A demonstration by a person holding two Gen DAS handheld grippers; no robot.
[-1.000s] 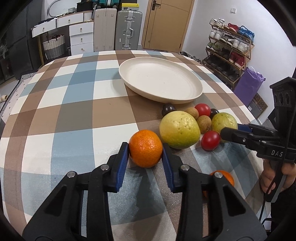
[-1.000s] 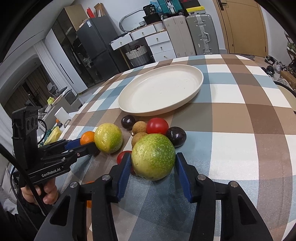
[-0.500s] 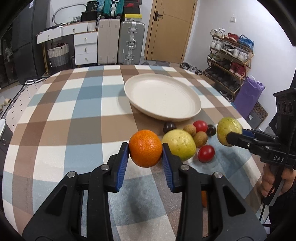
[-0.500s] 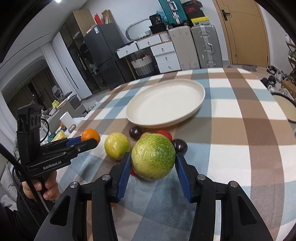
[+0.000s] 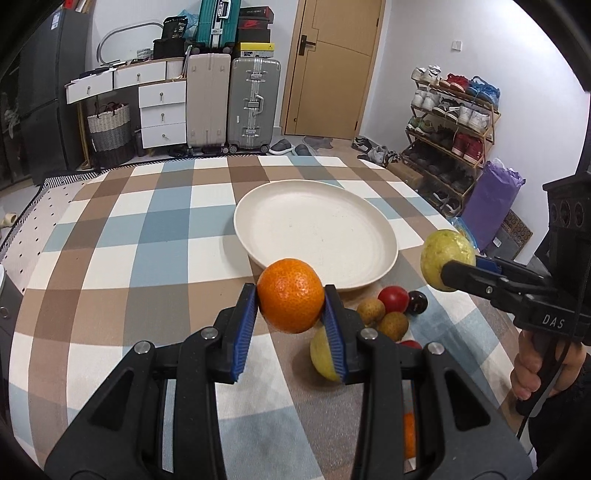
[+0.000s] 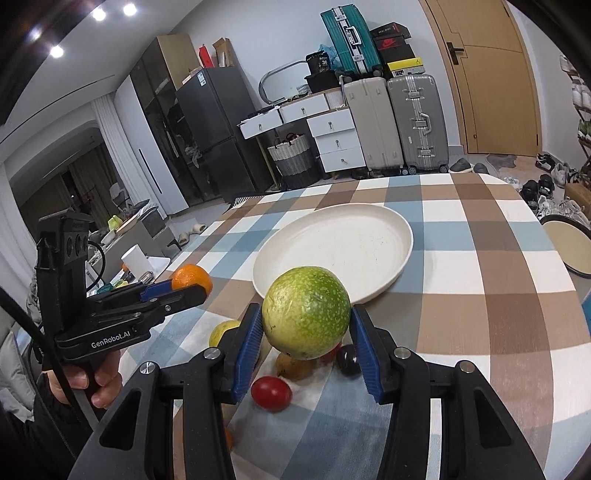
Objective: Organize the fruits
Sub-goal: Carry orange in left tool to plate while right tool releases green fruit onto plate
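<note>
The left gripper (image 5: 291,308) has its fingers clamped on an orange (image 5: 290,294), held above the table (image 5: 110,266) just short of the white plate (image 5: 317,229). The right gripper (image 6: 306,334) pinches a green fruit (image 6: 306,318) the same way, over the small fruits (image 6: 271,393) left on the cloth.

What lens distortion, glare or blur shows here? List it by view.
Left wrist view: fisheye bends the door frame, dark corner vignette, orange sharp. Right wrist view: ceiling spotlights flare at top left, walls bow, green fruit sharp; no obvious motion blur.
</note>
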